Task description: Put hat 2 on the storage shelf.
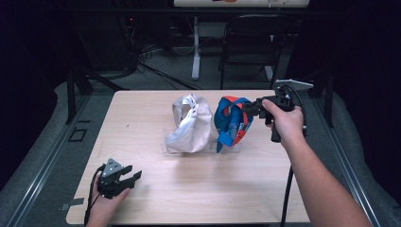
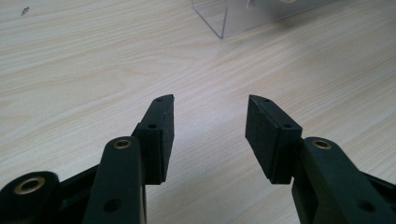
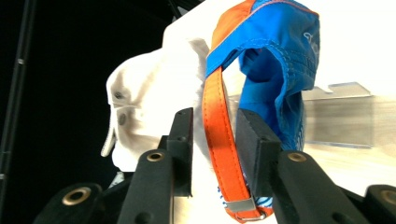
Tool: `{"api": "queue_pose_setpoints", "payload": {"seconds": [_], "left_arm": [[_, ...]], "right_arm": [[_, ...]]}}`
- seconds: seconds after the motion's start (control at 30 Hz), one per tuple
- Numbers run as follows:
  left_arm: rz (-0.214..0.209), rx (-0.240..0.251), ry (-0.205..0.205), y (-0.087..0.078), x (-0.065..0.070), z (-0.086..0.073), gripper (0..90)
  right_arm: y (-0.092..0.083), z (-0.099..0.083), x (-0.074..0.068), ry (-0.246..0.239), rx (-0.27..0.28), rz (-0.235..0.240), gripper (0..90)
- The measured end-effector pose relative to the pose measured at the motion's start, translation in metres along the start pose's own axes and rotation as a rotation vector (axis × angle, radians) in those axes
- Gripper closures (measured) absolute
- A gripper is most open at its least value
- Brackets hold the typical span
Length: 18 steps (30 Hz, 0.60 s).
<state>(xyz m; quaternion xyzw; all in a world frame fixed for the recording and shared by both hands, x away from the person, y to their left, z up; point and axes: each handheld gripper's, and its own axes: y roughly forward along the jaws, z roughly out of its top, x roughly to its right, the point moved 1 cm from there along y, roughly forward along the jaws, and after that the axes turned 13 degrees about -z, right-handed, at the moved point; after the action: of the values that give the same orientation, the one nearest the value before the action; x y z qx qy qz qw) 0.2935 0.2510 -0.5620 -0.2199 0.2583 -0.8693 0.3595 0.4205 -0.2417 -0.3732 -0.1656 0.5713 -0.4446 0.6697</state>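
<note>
Left gripper (image 1: 126,180): parked on the pale wood-grain table (image 1: 198,189) at its near left corner, well short of the stand; jaws spread, nothing between them. Judged idle so the other hand can work alone.
Stand: clear acrylic rack (image 1: 231,147) mid-table; holds both caps upright on edge, probably for display or sorting.
White cap: cream fabric cap with perforated back strap (image 1: 191,125), on the stand's left half, just beside the blue one.
Blue cap: blue fabric cap with orange trim and orange adjuster strap (image 1: 232,124), on the stand's right half, standing on its side.
Strap detail: in the right gripper view the orange strap (image 3: 223,154) runs down between the jaws to a metal buckle (image 3: 243,209).
Right gripper (image 1: 249,108): at the stand's right, level with the blue cap. Jaws straddle the strap; a gap shows at the left pad (image 3: 184,140), so not clamped. Right pad contact: cannot tell.
Judgement: cap is resting on the stand, grip loosened.
</note>
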Motion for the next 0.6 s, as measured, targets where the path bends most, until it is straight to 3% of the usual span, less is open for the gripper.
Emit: {"api": "queue_pose_setpoints", "payload": {"seconds": [0.3,0.6], "left_arm": [[-0.007,-0.001,0.006,0.004,0.0,0.003,51.4],[-0.016,-0.011,0.011,0.008,0.0,0.005,51.2]], "right_arm": [[-0.008,-0.009,0.01,-0.02,0.029,-0.042,61.8],[-0.017,-0.022,0.014,-0.111,0.096,-0.125,55.4]]}}
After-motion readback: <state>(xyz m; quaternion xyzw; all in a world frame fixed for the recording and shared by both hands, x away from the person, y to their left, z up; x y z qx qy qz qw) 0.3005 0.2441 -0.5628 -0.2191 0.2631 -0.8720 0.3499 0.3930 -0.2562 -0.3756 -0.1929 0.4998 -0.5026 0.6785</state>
